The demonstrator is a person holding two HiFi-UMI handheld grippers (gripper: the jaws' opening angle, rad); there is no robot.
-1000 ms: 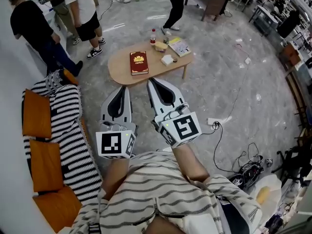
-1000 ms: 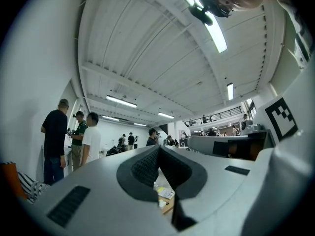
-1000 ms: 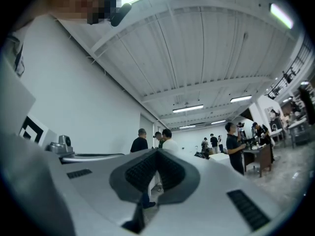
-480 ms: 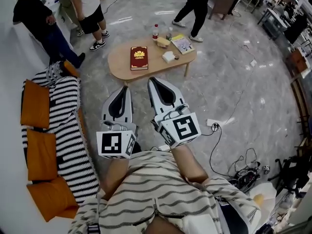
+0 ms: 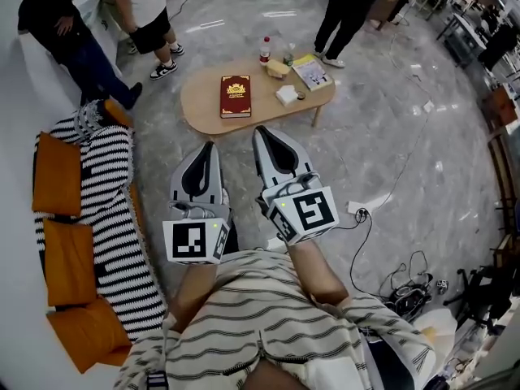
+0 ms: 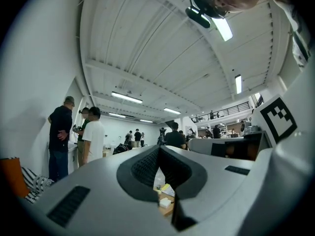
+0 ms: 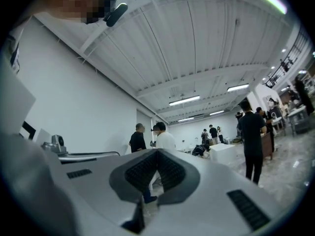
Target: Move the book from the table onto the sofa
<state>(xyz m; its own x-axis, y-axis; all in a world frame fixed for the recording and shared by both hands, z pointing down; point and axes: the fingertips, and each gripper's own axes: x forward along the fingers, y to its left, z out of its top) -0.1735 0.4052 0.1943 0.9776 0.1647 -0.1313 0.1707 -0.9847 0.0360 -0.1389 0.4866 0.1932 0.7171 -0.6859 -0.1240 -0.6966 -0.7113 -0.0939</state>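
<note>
Head view — red book [image 5: 236,96] on table [image 5: 203,108], both tongs closed, empty.

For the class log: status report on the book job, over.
Left hand-held gripper, right hand-held gripper: shut, empty. Book flat on table, untouched. Nothing on it.

Dark red book [image 5: 236,96] with gold emblem, flat on wooden table [image 5: 203,108]
</note>
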